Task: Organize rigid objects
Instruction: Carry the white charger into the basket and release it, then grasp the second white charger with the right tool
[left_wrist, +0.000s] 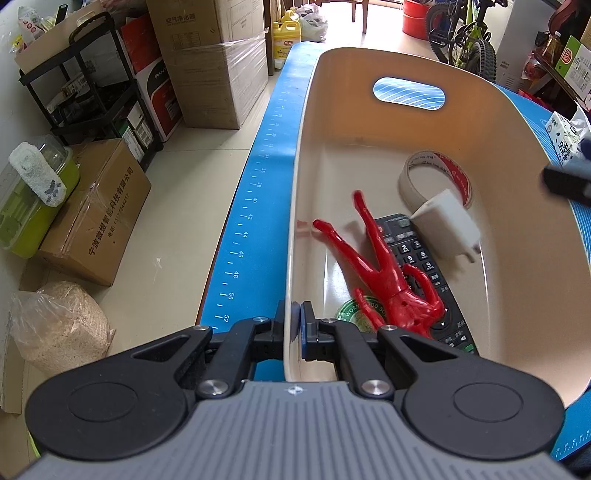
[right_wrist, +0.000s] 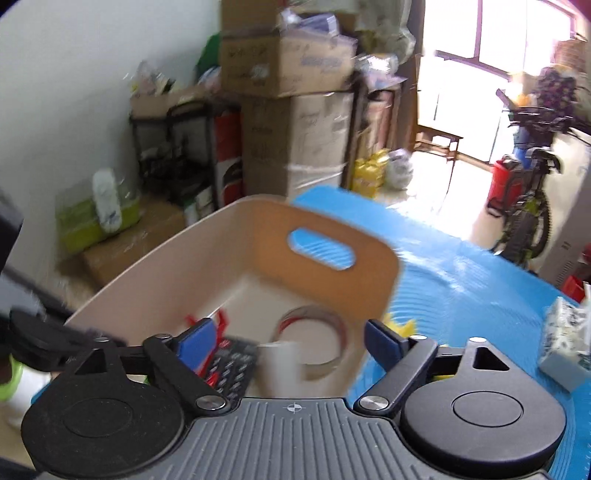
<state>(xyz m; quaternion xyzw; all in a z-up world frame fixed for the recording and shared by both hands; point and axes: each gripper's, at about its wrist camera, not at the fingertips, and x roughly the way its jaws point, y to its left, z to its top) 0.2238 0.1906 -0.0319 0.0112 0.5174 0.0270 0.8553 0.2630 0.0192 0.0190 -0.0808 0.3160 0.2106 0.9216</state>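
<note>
Left gripper (left_wrist: 296, 332) pinches the near-left rim of the beige bin (left_wrist: 498, 122), fingers clamped on its wall. Inside, a red figurine (left_wrist: 384, 266) sprawls across a black remote (left_wrist: 424, 266); a white adapter (left_wrist: 448, 225) sits at its one o'clock, touching the tape roll (left_wrist: 436, 173). Right gripper (right_wrist: 291, 341) hovers wide open over the bin, holding nothing.

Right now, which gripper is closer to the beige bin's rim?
Left. The left gripper is clamped on the near rim of the beige bin. The right gripper hangs open above the bin's interior, over the white block, touching nothing.
</note>
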